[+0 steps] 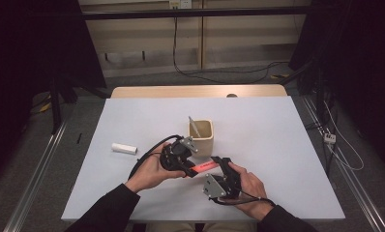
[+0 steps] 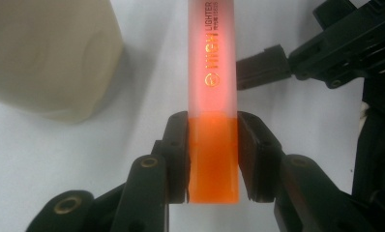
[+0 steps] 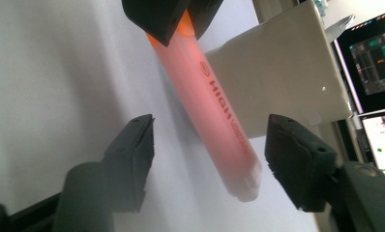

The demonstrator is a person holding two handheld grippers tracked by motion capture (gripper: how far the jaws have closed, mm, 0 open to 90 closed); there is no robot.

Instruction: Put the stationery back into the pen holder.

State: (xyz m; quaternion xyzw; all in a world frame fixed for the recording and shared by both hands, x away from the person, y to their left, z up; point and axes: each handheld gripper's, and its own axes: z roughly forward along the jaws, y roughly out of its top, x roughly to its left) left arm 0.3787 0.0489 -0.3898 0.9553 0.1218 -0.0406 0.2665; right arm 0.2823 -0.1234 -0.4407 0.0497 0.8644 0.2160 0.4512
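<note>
Above the near middle of the white tabletop (image 1: 258, 125), the left gripper (image 2: 213, 159) clamps the translucent orange highlighter pen (image 2: 213, 96) by its darker end, presenting the pale end between the right gripper's (image 3: 207, 159) released jaws

The high view looks forward and down from above the person's side onto the whole white table (image 1: 258, 125). Both gripper views sit close — each looks along its own jaws, sharing the orange highlighter (image 2: 213, 96) and beige cup (image 3: 282, 67).

White cylinder (image 1: 124, 148) lying on table (image 1: 277, 145).
</note>
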